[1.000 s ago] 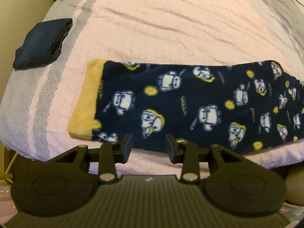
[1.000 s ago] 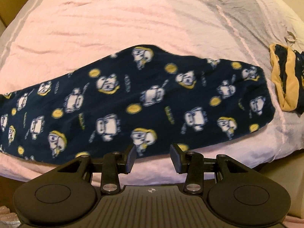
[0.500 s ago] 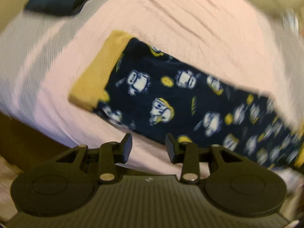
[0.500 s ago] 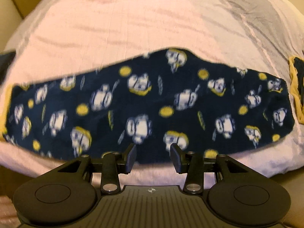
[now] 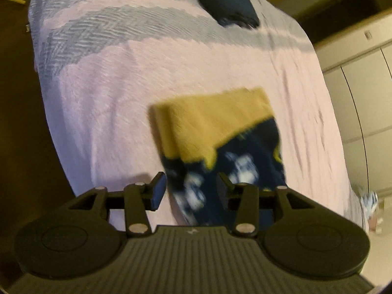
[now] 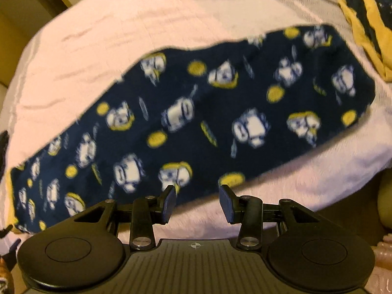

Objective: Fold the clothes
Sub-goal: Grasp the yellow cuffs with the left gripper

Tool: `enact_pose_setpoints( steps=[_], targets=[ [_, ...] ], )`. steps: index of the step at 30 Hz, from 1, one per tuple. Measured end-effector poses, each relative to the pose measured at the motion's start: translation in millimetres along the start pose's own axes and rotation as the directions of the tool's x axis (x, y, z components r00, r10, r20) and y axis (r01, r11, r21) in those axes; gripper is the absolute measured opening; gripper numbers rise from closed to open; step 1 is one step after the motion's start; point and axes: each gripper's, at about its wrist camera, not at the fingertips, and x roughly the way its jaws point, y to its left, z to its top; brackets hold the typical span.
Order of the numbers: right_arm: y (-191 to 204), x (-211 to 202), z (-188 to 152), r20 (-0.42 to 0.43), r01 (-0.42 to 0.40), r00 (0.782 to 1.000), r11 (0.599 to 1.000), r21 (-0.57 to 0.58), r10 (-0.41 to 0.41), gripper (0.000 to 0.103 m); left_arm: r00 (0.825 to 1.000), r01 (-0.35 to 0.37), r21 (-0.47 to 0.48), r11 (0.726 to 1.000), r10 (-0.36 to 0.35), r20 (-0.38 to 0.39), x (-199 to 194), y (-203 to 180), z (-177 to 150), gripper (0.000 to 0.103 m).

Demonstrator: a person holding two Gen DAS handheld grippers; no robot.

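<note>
Navy fleece pants with a white and yellow cartoon print (image 6: 196, 122) lie folded lengthwise in a long strip across the pink bed cover (image 6: 147, 24). Their yellow cuff (image 5: 215, 120) fills the middle of the left wrist view. My left gripper (image 5: 189, 189) is open and empty, just above the cuff end of the pants (image 5: 232, 166). My right gripper (image 6: 197, 202) is open and empty, at the near edge of the strip around its middle.
A folded dark navy garment (image 5: 225, 0) lies on the grey striped part of the cover (image 5: 98, 29). A crumpled navy and yellow garment (image 6: 367, 29) lies beyond the right end of the pants. The bed edge drops off on the near side (image 6: 318, 188). Cupboard doors (image 5: 362, 85) stand behind.
My left gripper has swung left and turned towards the yellow cuff end, which now sits just ahead of its fingers. My right gripper has shifted and tilted, so the strip runs diagonally. Both stay open.
</note>
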Motion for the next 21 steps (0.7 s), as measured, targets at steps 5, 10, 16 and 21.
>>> enact_pose_setpoints(
  steps=[5, 10, 16, 21],
  targets=[
    [15, 18, -9, 0.002, 0.036, 0.999, 0.999, -0.004, -0.036, 0.043, 0.995, 0.088, -0.054, 0.995, -0.085, 0.057, 14, 20, 13, 0.039],
    [35, 37, -11, 0.001, 0.047, 0.999, 0.999, 0.010, -0.047, 0.043, 0.991, 0.121, -0.076, 0.990, -0.117, 0.057, 24, 32, 23, 0.039],
    [63, 49, -9, 0.009, 0.042, 0.999, 0.999, -0.007, -0.042, 0.043, 0.991, 0.135, -0.068, 0.989, -0.133, 0.030, 37, 37, 29, 0.034],
    [68, 52, -9, 0.025, 0.048, 0.999, 0.999, -0.014, -0.048, 0.043, 0.991, 0.127, 0.047, 0.991, -0.129, 0.030, 43, 21, 33, 0.012]
  ],
)
